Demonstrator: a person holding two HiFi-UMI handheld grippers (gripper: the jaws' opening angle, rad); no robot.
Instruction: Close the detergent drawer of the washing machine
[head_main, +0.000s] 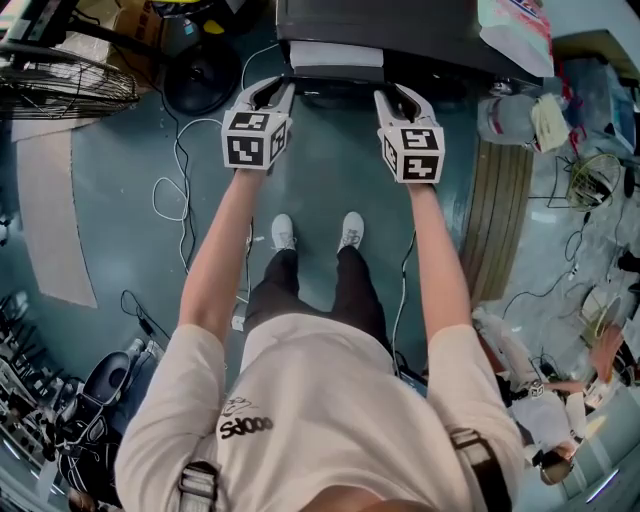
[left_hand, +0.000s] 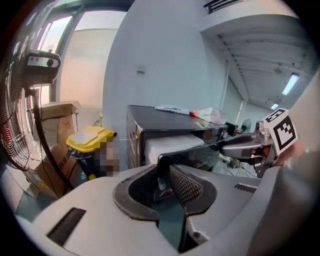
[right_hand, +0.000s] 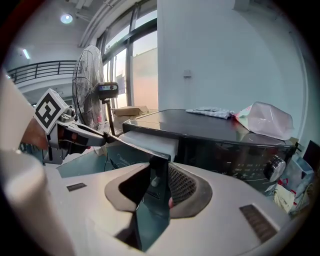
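Closest in, both claws are clamped on the detergent drawer (head_main: 335, 55). The left claw (left_hand: 167, 172) is closed on the left end of its dark front panel (left_hand: 200, 152) and the right claw (right_hand: 159, 175) on the right end. In each gripper view the panel's edge stands upright between the jaws. Just behind the panel, the drawer's white body juts out of the washing machine (right_hand: 225, 135), so the drawer is open; nothing can be made out inside it. It sits at the left of the machine's dark control strip, and a round knob (right_hand: 274, 167) is at the far right of that strip.

On the machine's flat black top lie a crumpled cloth or paper (right_hand: 210, 112) and, to its right, a pale plastic bag (right_hand: 267, 120); what the bag holds cannot be seen.

Below the arms is a blue-green floor (head_main: 330, 170), where the person's white shoes (head_main: 283, 232) stand and thin white cables (head_main: 175, 190) loop to the left. A standing fan (right_hand: 90, 85) rises left of the machine. Beyond it are a bin with a closed yellow lid (left_hand: 90, 140) and stacked cardboard boxes (left_hand: 57, 112), then a pale wall and tall windows.
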